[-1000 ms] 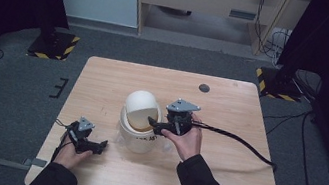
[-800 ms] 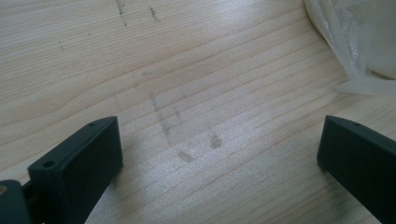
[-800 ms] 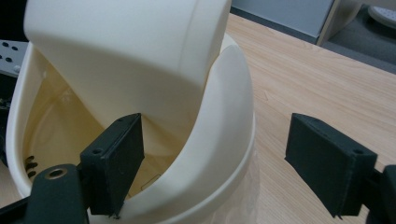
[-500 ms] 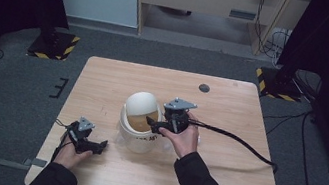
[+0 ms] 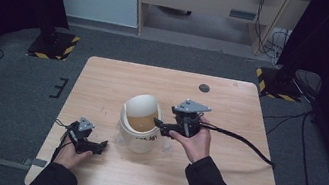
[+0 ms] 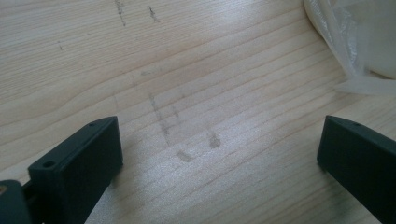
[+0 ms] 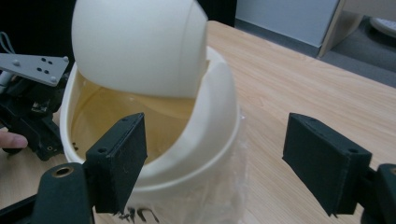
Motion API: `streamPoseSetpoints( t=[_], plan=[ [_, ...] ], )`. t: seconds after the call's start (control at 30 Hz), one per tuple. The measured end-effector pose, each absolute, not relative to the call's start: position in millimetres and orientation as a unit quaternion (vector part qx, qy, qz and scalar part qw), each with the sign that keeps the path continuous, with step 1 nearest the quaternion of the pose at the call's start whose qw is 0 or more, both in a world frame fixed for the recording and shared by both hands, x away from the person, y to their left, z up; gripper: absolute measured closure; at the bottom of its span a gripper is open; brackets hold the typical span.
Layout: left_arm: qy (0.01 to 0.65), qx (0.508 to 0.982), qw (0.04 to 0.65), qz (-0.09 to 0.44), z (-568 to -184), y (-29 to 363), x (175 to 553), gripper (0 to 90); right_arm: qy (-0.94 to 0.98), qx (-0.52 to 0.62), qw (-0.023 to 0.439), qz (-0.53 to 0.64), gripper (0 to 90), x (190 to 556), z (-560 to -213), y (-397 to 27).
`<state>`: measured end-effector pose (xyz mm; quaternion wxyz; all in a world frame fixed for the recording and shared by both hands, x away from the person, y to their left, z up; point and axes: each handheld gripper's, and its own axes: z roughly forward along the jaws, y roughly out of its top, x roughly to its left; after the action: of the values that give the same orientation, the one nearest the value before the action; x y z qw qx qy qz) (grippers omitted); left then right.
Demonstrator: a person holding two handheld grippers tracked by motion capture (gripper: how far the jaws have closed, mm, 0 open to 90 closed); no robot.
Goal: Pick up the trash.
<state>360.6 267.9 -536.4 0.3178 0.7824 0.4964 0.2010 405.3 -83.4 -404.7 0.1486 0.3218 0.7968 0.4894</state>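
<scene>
Bin (image 5: 140,119) sits near the middle of the bench (image 5: 230,108), a white domed one with a swing lid (image 7: 140,46) tipped up and back so the opening faces your right side. A clear liner (image 7: 224,196) bulges out under its rim, which suggests the body is bagged and the lid section sits over the bag.

Your right gripper (image 5: 163,125) is at that opening, held level with its fingers (image 7: 119,158) spread wide. In the right gripper view one finger lies in front of the opening and the other stands well clear out beside the bin wall, with nothing between them. You hold nothing there. Whether a finger touches the lid or rim I cannot tell. Judging by the pose, you are either propping the flap open or lining up to take the rim.

Your left gripper (image 5: 92,145) rests low near the bench's near left edge, apart from the bin, pointing toward its base. Its fingers (image 6: 79,163) are also wide open and empty over bare wood, and the liner's edge (image 6: 345,51) shows at the top right of the left gripper view. It looks parked there to keep out of the right hand's way while staying near enough to steady the bin if it slides
</scene>
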Motion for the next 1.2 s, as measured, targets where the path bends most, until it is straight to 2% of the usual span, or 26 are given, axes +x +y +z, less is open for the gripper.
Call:
streamPoseSetpoints(
  t=[0.23, 0.47, 0.67, 0.7, 1.2],
  plan=[
    [0.496, 0.782, 0.318, 0.201, -536.4, 267.5, 360.3, 0.0, 0.794, 0.323, 0.177, 0.484, 21.8, 396.4, -395.0, -116.5],
    [0.497, 0.782, 0.318, 0.201, -536.4, 267.4, 360.2, 0.0, 0.791, 0.341, 0.191, 0.470, 21.3, 392.8, -401.5, -147.8],
    [0.497, 0.782, 0.318, 0.201, -536.4, 267.3, 360.1, 0.0, 0.800, 0.360, 0.199, 0.437, 21.2, 392.9, -415.6, -169.5],
    [0.497, 0.782, 0.318, 0.201, -536.4, 267.3, 360.1, 0.0, 0.802, 0.364, 0.198, 0.431, 23.4, 392.8, -422.7, -174.3],
    [0.497, 0.782, 0.318, 0.201, -536.4, 267.1, 359.9, 0.0, 0.799, 0.403, 0.204, 0.397, 27.9, 401.7, -466.2, -199.0]
  ],
)
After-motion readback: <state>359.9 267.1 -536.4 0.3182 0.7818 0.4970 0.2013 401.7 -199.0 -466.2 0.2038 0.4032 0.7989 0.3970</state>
